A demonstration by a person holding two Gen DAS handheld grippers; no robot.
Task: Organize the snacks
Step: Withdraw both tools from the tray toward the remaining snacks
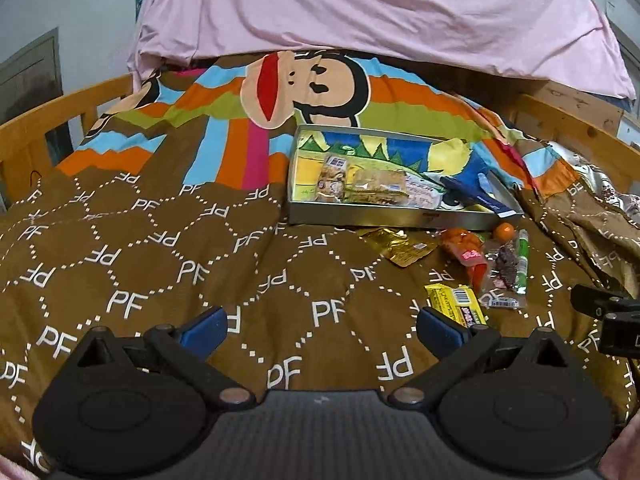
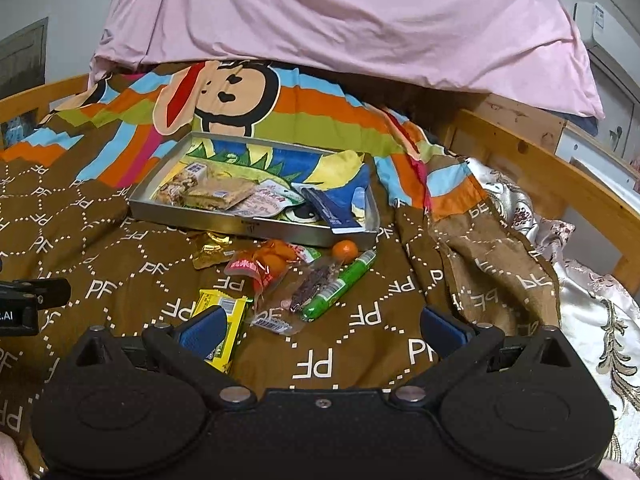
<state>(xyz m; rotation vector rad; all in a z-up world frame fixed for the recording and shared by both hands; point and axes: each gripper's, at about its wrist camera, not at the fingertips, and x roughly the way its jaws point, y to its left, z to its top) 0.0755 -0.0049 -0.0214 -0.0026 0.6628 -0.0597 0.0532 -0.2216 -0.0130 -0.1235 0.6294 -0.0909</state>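
On the bed: brown "PF" blanket [image 1: 160,264] with one metal tray [image 2: 192,216] lying flat on it. Tray holds roughly four packets: two tan biscuit packs [image 2: 208,192], one white pouch [image 2: 268,200], one dark blue pouch [image 2: 332,206] leaning on the right corner. Exact count inside is hard to tell, they overlap.

Loose snacks just in front of the tray's near wall, seven counted: gold wrapper [image 2: 208,252], red-orange bag [image 2: 264,264], small orange ball [image 2: 345,249] touching the tray wall, green tube [image 2: 340,284], clear pack with dark pieces [image 2: 308,288], small clear barcode pack [image 2: 272,322], yellow bar [image 2: 224,320].

Left gripper [image 1: 322,326]: jaws spread wide, nothing between them, over bare blanket left of the pile. Right gripper [image 2: 322,330]: jaws spread wide, empty; its left finger overlaps the yellow bar in view, contact unclear.

Edges: wooden bed rail [image 2: 540,168] on the right, pink sheet [image 2: 360,20] hanging behind the tray. Bare blanket left of tray and between grippers and pile.
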